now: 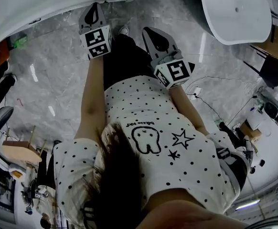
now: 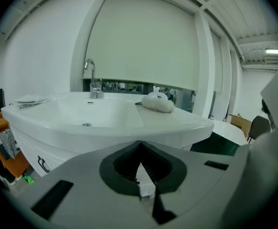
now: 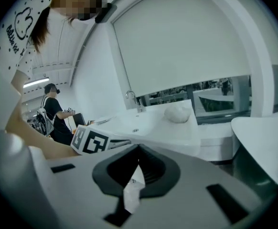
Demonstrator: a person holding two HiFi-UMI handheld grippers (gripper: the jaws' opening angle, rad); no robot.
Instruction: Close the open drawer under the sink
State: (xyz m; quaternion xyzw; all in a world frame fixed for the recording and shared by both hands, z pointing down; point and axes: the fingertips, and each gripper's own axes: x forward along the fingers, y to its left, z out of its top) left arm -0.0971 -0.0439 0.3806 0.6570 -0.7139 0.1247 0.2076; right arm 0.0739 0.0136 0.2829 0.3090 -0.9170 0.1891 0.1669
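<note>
Left gripper view: left gripper [image 2: 140,147] has its jaws together at the tips, nothing between them. Right gripper [image 3: 138,151] reads the same in its own view: jaws closed and empty.

Sink [image 2: 105,132] lies ahead of the left jaws, its rim a little above the tips and well apart from them. A faucet [image 2: 92,78] stands at the back of the basin and a white bundle [image 2: 157,102] sits on the counter, above and slightly right of the tips.

Drawer: not clearly seen. Only a strip of cabinet front [image 2: 31,149] with a dark handle [image 2: 42,164] shows under the basin, below and left of the left jaws. Cannot tell from this strip whether the drawer is out or in. Head view shows both grippers held out over the floor [image 1: 48,80], side by side and touching nothing.

Judgement: no contact yet; the pushing face sits lower than where the jaws point.

Notes for doing it well:
- Keep the jaws closed and use the tips as a blunt pusher.
- Bring the tips down under the rim until the drawer front is straight ahead of them.
- Seat them flat on the panel beside the handle, not on it, so they cannot slip or hook.
- If both grippers push, place one on each side of centre and press evenly, or the drawer may skew on its runners.
- Push straight in, easing off near the end.
</note>
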